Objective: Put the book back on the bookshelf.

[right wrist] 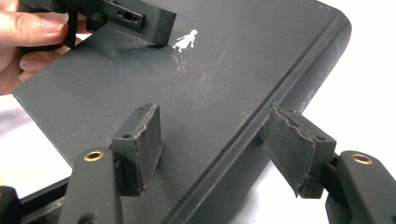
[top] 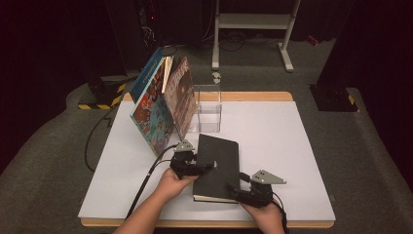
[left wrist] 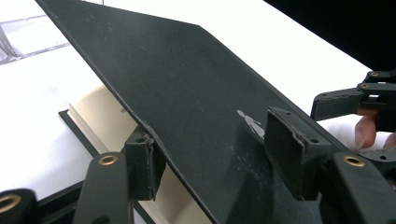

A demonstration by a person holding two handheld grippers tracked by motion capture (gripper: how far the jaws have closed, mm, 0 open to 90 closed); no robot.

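Black hardcover book lying flat on the white counter, toward six o'clock of its surface; my left claw enters from the book's nine-o'clock edge, and in the left gripper view its jaws stand one under and one over the front cover, which is raised at a slant so that the cream page block shows beneath; the jaws sit close against the cover, though I cannot tell from the pictures whether they actually pinch it; my right claw sits at the book's five-o'clock corner, and in the right gripper view its jaws are spread apart, one resting above the cover and the other outside the spine edge, neither pressing; a small white figure emblem marks the cover near the left claw's tip; at eleven o'clock of the counter, two illustrated books stand leaning against each other; a clear plastic box stands just beside them at twelve o'clock, well apart from the black book.
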